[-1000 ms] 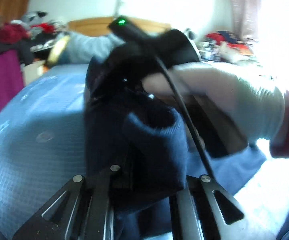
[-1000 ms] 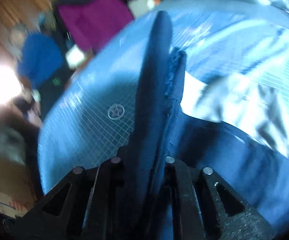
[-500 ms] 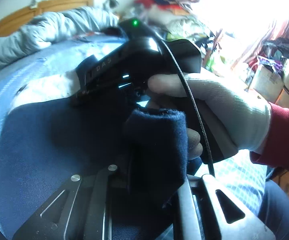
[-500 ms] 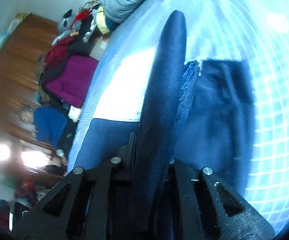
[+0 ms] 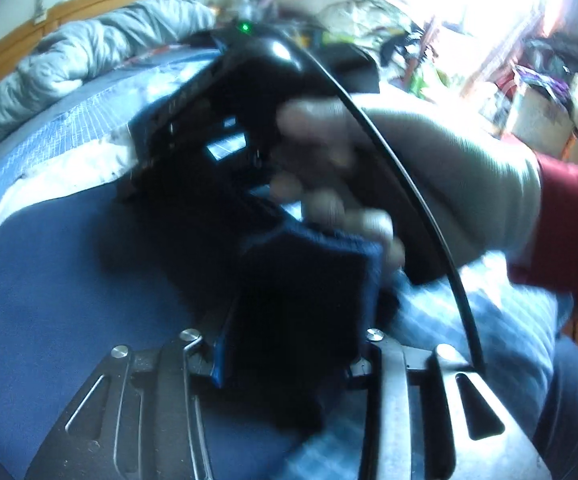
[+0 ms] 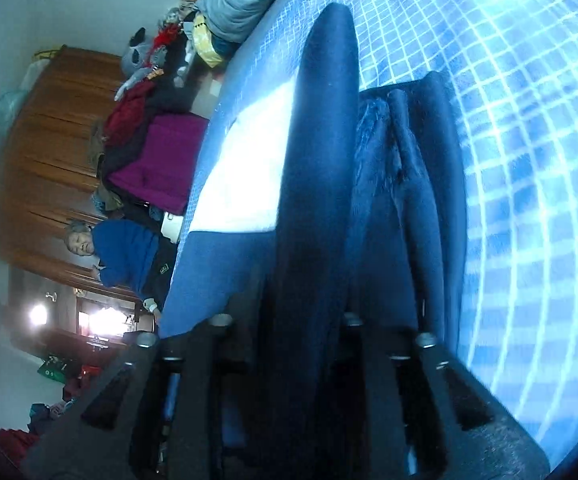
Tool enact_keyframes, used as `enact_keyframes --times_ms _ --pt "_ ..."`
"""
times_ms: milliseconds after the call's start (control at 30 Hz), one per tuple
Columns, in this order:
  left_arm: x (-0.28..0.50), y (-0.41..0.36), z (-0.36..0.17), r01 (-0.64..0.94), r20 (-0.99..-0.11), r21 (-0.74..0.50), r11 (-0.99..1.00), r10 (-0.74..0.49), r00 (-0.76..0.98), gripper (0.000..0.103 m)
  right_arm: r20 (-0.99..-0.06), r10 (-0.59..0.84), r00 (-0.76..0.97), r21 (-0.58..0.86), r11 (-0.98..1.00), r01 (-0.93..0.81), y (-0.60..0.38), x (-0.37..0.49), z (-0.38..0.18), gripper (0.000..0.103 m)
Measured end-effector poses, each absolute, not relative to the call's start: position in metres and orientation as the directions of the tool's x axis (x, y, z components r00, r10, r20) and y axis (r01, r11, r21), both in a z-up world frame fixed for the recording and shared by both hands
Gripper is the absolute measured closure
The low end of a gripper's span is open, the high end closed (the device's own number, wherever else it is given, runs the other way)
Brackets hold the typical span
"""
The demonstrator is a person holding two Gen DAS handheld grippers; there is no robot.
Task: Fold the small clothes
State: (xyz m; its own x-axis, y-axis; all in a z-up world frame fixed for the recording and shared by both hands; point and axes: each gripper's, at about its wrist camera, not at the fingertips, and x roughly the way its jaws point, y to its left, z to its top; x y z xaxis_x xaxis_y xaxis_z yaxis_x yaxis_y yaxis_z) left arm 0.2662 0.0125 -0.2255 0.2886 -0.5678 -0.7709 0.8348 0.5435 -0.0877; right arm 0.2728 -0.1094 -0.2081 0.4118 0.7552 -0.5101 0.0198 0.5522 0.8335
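Blue checked bedding [image 6: 529, 160] covers a bed. On it lies a dark blue, soft, fuzzy piece of clothing [image 6: 401, 208], partly doubled over. The left gripper [image 5: 293, 344] pinches one thick folded edge; the right gripper [image 6: 309, 320] squeezes another, standing up like a ridge.

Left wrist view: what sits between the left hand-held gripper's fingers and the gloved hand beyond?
A fold of the navy garment, pinched in the left hand-held gripper, reaching the gloved hand.
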Motion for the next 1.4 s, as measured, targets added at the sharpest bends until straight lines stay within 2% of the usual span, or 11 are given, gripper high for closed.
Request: enact_keyframes --times_ms 33,100,367,600,667,733,767,833,1000,1233,1400 --pt "0.254 0.017 -0.224 0.844 -0.769 -0.085 0.529 -0.573 0.282 0.061 -0.509 0.756 0.412 0.832 0.554 0.01 -0.11 0.265 -0.201 0.05" --pt "0.231 0.036 -0.217 0.856 -0.76 -0.08 0.511 -0.587 0.28 0.06 -0.533 0.741 0.409 0.812 0.584 -0.002 -0.11 0.248 -0.19 0.03" --pt "0.188 0.154 -0.212 0.703 -0.721 -0.063 0.709 -0.519 0.459 0.059 -0.588 0.719 0.369 0.769 0.639 -0.019 -0.1 0.177 -0.177 0.027" --pt "0.219 0.187 -0.22 0.578 -0.717 -0.021 0.816 -0.415 0.56 0.06 -0.619 0.709 0.338 0.749 0.662 -0.017 -0.084 0.159 -0.187 0.027" --pt "0.231 0.179 -0.223 0.581 -0.716 -0.001 0.814 -0.406 0.568 0.059 -0.618 0.709 0.338 0.745 0.666 -0.035 -0.079 0.162 -0.185 0.045" --pt "0.243 0.168 -0.227 0.59 -0.717 0.033 0.807 -0.392 0.577 0.047 -0.647 0.682 0.34 0.708 0.704 -0.064 -0.074 0.165 -0.181 0.092" --pt "0.254 0.167 -0.232 0.593 -0.722 0.048 0.804 -0.382 0.577 0.045 -0.659 0.666 0.349 0.688 0.722 -0.077 -0.073 0.167 -0.178 0.096" --pt "0.267 0.164 -0.233 0.585 -0.727 0.093 0.806 -0.347 0.593 0.057 -0.688 0.62 0.378 0.651 0.757 -0.057 -0.086 0.173 -0.179 0.099" --pt "0.266 0.172 -0.255 0.658 -0.762 0.306 0.688 -0.237 0.602 0.059 -0.67 0.66 0.339 0.7 0.714 -0.006 -0.109 0.168 -0.213 0.099" --pt "0.238 0.201 -0.221 0.7 -0.764 0.13 0.702 -0.38 0.522 0.062 -0.631 0.668 0.393 0.726 0.688 -0.004 -0.118 0.161 -0.225 0.101" --pt "0.229 0.223 -0.163 0.668 -0.647 0.008 0.744 -0.506 0.571 0.062 -0.587 0.696 0.415 0.758 0.652 -0.021 -0.122 0.156 -0.232 0.102"
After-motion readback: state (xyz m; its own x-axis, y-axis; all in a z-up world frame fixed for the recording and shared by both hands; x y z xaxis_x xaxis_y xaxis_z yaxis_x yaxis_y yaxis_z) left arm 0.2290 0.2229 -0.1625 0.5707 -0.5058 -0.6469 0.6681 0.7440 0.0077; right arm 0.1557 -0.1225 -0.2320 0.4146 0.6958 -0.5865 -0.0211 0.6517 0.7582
